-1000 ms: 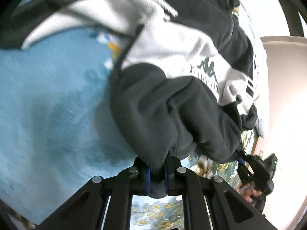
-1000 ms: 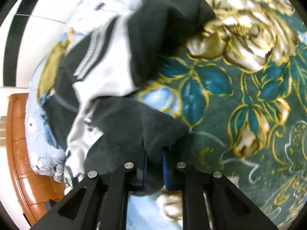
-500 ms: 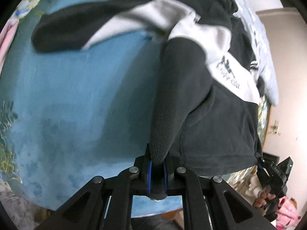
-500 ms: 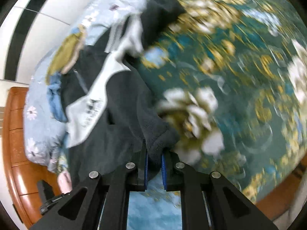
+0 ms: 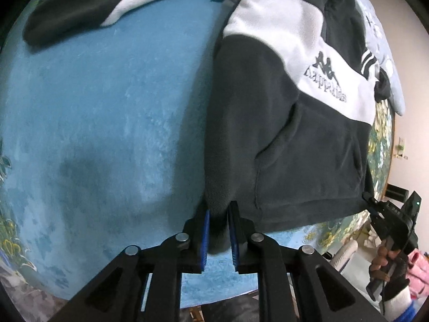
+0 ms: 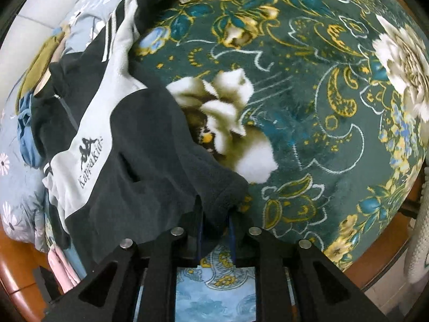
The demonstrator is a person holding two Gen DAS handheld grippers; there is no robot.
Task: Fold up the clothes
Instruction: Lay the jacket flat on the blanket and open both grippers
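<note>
**A:** At 6 o'clock in the left view, the left gripper (image 5: 217, 232) has its jaws clamped on the hem corner of the hoodie (image 5: 289, 139). What's changed over the last second?

**B:** The bunched body has been pulled out. A second ago it hung in a lump over the blanket (image 5: 107, 112); now it lies spread toward 3 o'clock, logo (image 5: 325, 79) readable, pocket flat. One sleeve (image 5: 80, 8) trails across at 11 o'clock.

**A:** Meaning for the fold?

**B:** Judged: this is the spreading step, nearly done. The hem is taut between the two corners, so the garment looks ready to be laid flat for the first fold. No fold made yet.

**A:** Right view?

**B:** Right gripper (image 6: 215, 232), 6 o'clock, jaws clamped on the other hem corner. The hoodie runs up to 11 o'clock over the floral part of the blanket; earlier frames were motion-blurred, this one is sharp, so the pull has slowed.

**A:** Hidden or unclear?

**B:** Collar and the far sleeve end are cut off at 12 o'clock in the left view. The second sleeve is only partly visible. How much cloth sits between the pads is hidden by the jaws. The hoodie's back side is unseen. At 9 o'clock in the right view other clothes (image 6: 26, 131) lie on a pillow (image 6: 16, 187), too crumpled to identify.
</note>
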